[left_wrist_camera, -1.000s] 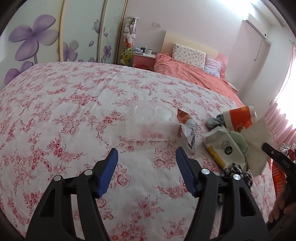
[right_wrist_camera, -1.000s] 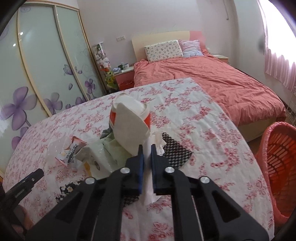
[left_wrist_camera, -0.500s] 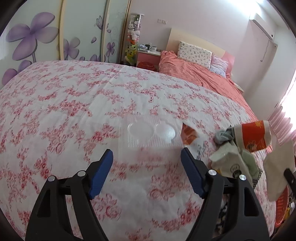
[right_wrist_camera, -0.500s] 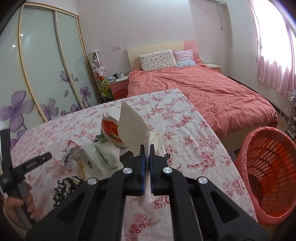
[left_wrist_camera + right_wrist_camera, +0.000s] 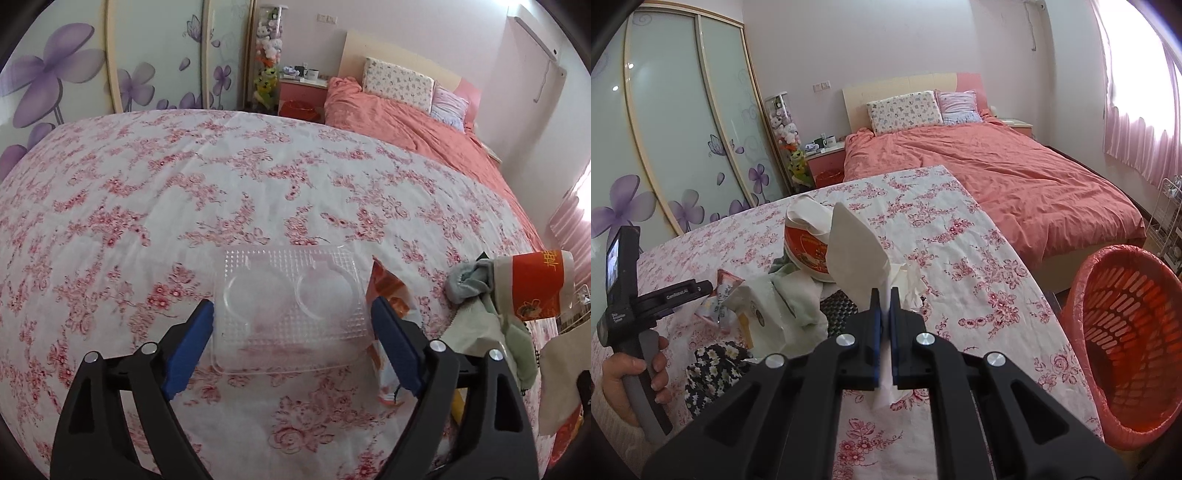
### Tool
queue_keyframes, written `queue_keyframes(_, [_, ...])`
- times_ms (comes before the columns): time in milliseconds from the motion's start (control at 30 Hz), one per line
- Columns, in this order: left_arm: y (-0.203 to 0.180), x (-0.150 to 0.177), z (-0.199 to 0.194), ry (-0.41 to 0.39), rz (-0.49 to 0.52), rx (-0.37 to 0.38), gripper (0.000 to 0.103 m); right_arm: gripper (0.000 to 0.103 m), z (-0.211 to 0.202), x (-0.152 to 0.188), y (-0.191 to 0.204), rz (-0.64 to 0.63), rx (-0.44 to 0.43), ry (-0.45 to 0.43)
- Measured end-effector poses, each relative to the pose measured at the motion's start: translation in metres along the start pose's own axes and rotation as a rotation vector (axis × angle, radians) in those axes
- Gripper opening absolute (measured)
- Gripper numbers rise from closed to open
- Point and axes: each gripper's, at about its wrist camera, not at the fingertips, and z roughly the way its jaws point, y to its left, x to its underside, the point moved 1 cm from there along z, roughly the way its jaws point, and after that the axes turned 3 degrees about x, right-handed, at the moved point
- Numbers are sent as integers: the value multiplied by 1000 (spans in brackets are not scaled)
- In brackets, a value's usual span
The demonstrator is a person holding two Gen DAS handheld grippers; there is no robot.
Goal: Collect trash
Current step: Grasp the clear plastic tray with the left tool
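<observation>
A clear plastic tray (image 5: 291, 306) with two round wells lies on the flowered tablecloth (image 5: 184, 192). My left gripper (image 5: 291, 305) straddles it, one blue fingertip at each short edge; its jaws are opening and the pads do not press the tray. My right gripper (image 5: 882, 295) is shut on a white tissue (image 5: 857, 254), held above the table; that tissue (image 5: 557, 376) also shows at the right edge of the left wrist view. A red and white paper cup (image 5: 809, 251) lies behind it on a heap of wrappers.
An orange snack wrapper (image 5: 388, 288) lies against the tray's right side, beside a green cloth (image 5: 517, 339) and the cup (image 5: 539, 284). A white pouch (image 5: 761, 314), black mesh piece (image 5: 836, 314) and flowered cloth (image 5: 713, 362) crowd the heap. A red basket (image 5: 1126, 332) stands off the table's right edge.
My left gripper moved forward over the tablecloth to the clear tray and widened its jaws until they straddle it. The right gripper, still holding the tissue, shifted a little and the basket shows more fully.
</observation>
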Motion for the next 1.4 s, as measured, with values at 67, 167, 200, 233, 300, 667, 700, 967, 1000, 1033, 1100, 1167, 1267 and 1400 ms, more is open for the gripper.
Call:
queue_keyframes(67, [-2, -1, 1, -4, 5, -14, 87, 5, 0, 0, 0, 1, -1, 0])
queue_keyframes(167, [-3, -2, 5, 13, -5, -19, 87, 5, 0, 0, 0, -1, 0, 0])
queue_keyframes(200, [-4, -2, 5, 14, -4, -20, 87, 5, 0, 0, 0, -1, 0, -1])
queue_keyframes(233, [-5, -2, 5, 13, 4, -26, 87, 5, 0, 0, 0, 1, 1, -2])
queue_keyframes(300, [-6, -1, 7, 16, 16, -40, 87, 5, 0, 0, 0, 3, -1, 1])
queue_keyframes(667, [12, 1, -7, -13, -23, -9, 82, 5, -12, -2, -7, 20, 5, -21])
queue_keyframes(700, [13, 1, -10, -20, -20, -12, 82, 5, -13, -3, -8, 22, 5, -25])
queue_keyframes(967, [5, 3, -33, -69, 76, -18, 84, 5, -28, -2, -13, 29, 5, -42])
queue_keyframes(1000, [4, 5, -31, -62, 90, -28, 84, 5, -29, -1, -14, 31, 5, -42])
queue_keyframes(1033, [3, 7, -27, -50, 100, -44, 84, 5, -30, 0, -14, 32, 5, -42])
queue_keyframes(1100, [6, 11, -21, -21, 88, -50, 84, 5, -32, 1, -14, 34, 4, -42])
queue_keyframes(1167, [9, 14, -13, 14, 64, -46, 85, 5, -33, 1, -15, 33, 4, -42])
queue_keyframes(1267, [12, 17, -6, 39, 50, -58, 85, 5, -35, 1, -14, 27, 6, -46])
queue_keyframes(1400, [16, 17, -7, 39, 29, -46, 84, 5, -34, 1, -17, 29, 9, -45])
